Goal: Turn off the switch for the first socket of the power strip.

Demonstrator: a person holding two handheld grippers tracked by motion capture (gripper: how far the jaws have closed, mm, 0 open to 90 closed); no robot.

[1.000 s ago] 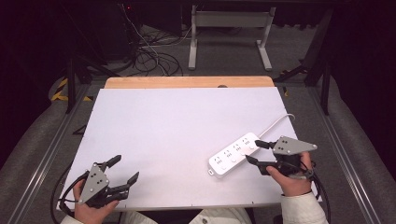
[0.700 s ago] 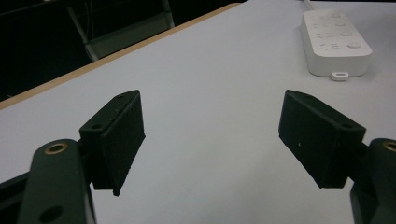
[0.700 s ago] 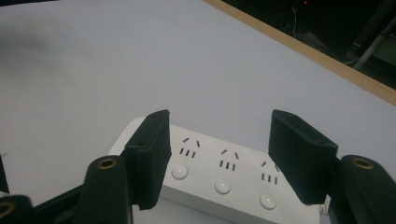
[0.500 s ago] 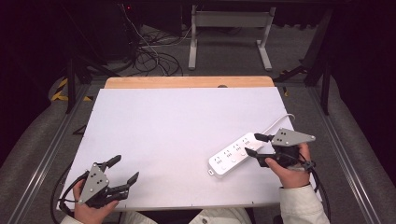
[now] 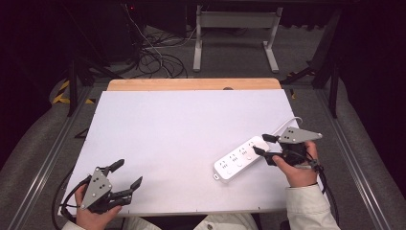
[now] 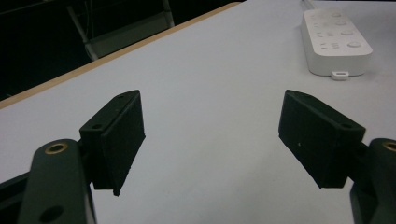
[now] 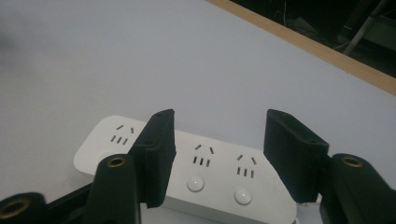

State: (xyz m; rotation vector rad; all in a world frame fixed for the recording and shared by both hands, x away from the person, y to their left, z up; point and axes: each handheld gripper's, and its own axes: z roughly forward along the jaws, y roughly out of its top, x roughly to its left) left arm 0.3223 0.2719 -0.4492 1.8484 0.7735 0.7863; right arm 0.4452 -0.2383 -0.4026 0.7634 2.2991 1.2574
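White power strip (image 5: pixel 241 160) lying aslant at about four o'clock on the white table (image 5: pixel 182 129), right gripper (image 5: pixel 261 144) over its cable end, jaws just been closing, straddling the strip, seemingly not yet pressing, left gripper (image 5: pixel 128 173) at seven o'clock, fingers wide apart, holding nothing

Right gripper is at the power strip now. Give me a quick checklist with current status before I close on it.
1. Right gripper lined up at the white power strip, cord end: ok; its jaws have just been closing.
2. Pads pressing on the strip: not ok; in the right gripper view they stand apart above its top face.
3. Strip flat on the white table: ok.
4. Cord free of snags: cannot tell; it runs off behind the gripper.
5. Left gripper out of the way: ok; open, at the near left corner.
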